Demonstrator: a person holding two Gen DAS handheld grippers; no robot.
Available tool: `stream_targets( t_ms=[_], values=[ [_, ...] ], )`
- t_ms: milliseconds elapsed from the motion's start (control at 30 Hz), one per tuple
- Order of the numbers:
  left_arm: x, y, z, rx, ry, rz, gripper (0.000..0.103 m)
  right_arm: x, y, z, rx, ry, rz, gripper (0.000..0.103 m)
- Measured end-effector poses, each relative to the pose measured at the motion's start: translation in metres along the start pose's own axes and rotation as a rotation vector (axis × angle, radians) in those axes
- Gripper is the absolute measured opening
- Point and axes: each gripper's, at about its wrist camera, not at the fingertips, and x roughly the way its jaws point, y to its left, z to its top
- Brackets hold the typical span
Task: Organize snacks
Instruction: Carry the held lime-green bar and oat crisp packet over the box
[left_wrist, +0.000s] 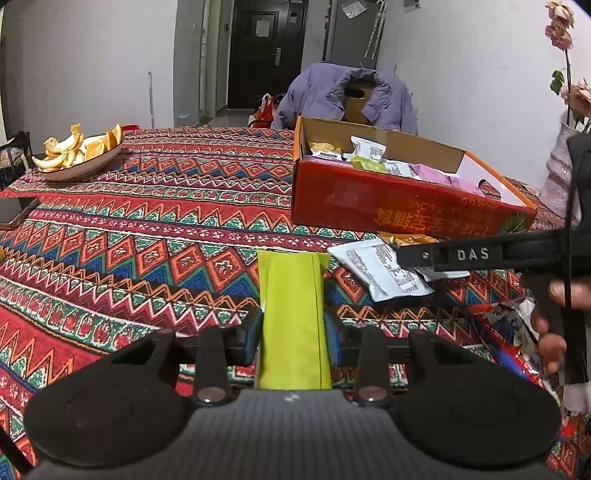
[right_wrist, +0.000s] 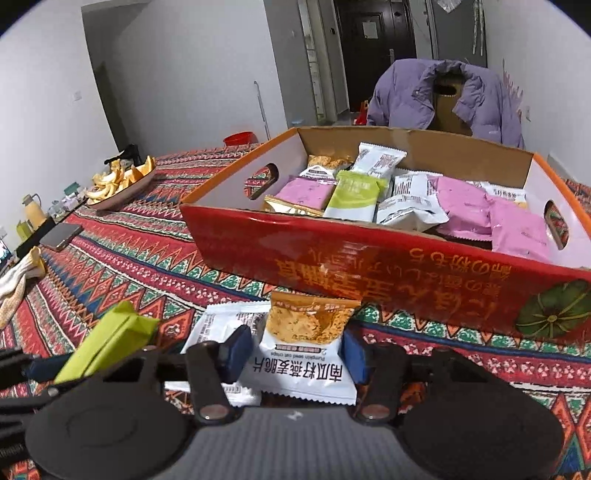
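Note:
My left gripper (left_wrist: 293, 334) is shut on a lime-green snack pack (left_wrist: 293, 317), held just above the patterned tablecloth; the pack also shows in the right wrist view (right_wrist: 107, 341). My right gripper (right_wrist: 295, 354) has its jaws on both sides of an orange-and-white snack pack (right_wrist: 306, 343), gripping it in front of the red cardboard box (right_wrist: 369, 266). The right gripper's finger (left_wrist: 461, 254) reaches in from the right in the left wrist view. The box (left_wrist: 388, 206) holds several pink, white and green packs. A white pack (left_wrist: 380, 269) lies on the cloth by the box.
A plate of orange peels (left_wrist: 79, 151) sits far left on the table. A phone (left_wrist: 14, 210) lies at the left edge. A chair with a purple jacket (left_wrist: 347, 96) stands behind the box. Crumpled wrappers (left_wrist: 509, 325) lie at the right.

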Motion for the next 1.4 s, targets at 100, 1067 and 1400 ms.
stream_targets(
  t_ms=[100, 1067, 1400],
  values=[
    [-0.011, 0.001, 0.001, -0.012, -0.008, -0.011, 0.036, -0.018, 0.001, -0.002, -0.006, -0.031, -0.016, 0.046],
    [-0.19, -0.054, -0.058, 0.051, -0.253, -0.035, 0.036, -0.29, 0.025, -0.137, -0.021, -0.328, -0.149, 0.046],
    [-0.192, -0.063, -0.038, 0.098, -0.279, -0.048, 0.036, -0.298, 0.021, -0.117, -0.051, -0.371, -0.148, 0.046]
  ],
)
